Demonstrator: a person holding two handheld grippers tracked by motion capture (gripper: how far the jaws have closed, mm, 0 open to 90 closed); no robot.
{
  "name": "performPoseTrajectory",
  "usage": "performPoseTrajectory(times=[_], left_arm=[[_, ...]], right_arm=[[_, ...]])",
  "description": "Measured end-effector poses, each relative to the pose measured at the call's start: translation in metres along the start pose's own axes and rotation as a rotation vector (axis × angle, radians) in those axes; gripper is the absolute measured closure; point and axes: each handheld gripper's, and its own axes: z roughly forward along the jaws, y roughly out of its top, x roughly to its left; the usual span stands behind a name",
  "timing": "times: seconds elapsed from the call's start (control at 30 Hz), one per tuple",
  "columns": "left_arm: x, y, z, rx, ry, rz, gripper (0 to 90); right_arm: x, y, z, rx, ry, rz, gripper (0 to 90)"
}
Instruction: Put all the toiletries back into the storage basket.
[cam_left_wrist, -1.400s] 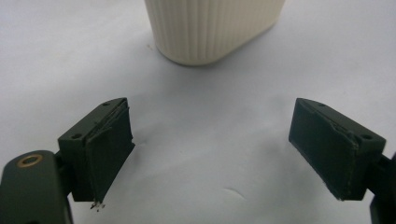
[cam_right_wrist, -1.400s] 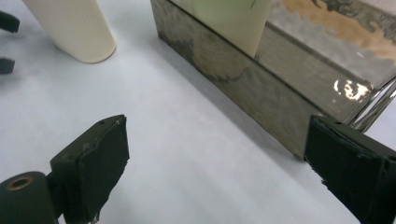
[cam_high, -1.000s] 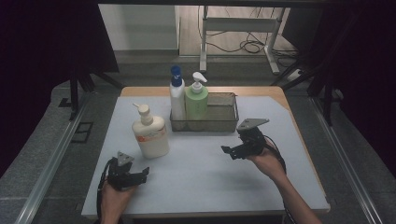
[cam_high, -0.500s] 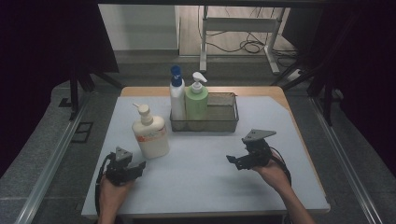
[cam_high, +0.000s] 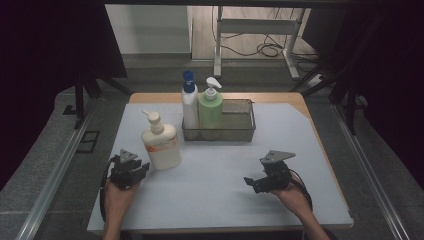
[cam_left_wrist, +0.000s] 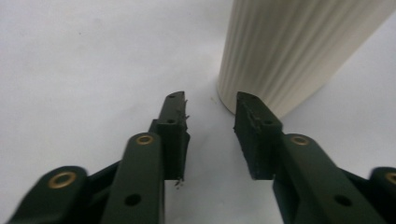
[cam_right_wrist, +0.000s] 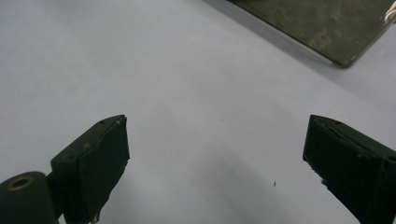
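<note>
Cream pump bottle (cam_high: 161, 146): stands upright on the tabletop (cam_high: 220, 185), at the left, just in front of the wire basket's left end and apart from it; in the left gripper view its ribbed base (cam_left_wrist: 285, 51) rises just beyond the right jaw's tip.
Wire basket (cam_high: 240, 131): dark mesh tray toward the back of the tabletop, right part bare.
Basket contents: a white bottle with a blue cap (cam_high: 189, 106) and a green pump bottle (cam_high: 210, 107), both upright, side by side in the left end.
Left tongs (cam_high: 137, 167): held low just left of the cream pump bottle; the jaws have just been closing and now stand narrowly parted, nothing between them; whether the right jaw's tip touches the bottle's base cannot be told.
Right tongs (cam_high: 251, 183): held low at the right front, well apart from the bottles, jaws spread wide over bare tabletop, holding nothing; a corner of the basket (cam_right_wrist: 327, 28) shows beyond them.
</note>
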Motion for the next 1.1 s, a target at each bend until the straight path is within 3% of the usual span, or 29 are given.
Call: performPoseTrajectory(times=[0.37, 0.53, 0.73, 1.1], left_arm=[[0.007, 0.009, 0.015, -0.014, -0.045, 0.012, 89.1], [0.009, 0.016, 0.023, -0.008, -0.056, 0.021, 89.3], [0.014, 0.019, 0.029, -0.034, -0.066, -0.006, 89.3], [0.017, 0.015, 0.032, -0.065, -0.093, 0.007, 89.1]], right_arm=[[0.003, -0.024, 0.005, 0.041, -0.003, 0.009, 8.2], [-0.001, -0.033, 0.004, 0.047, -0.009, 0.035, 8.1], [-0.004, -0.044, 0.004, 0.062, -0.024, 0.048, 7.8], [-0.002, -0.049, 0.006, 0.046, -0.036, 0.033, 5.1]])
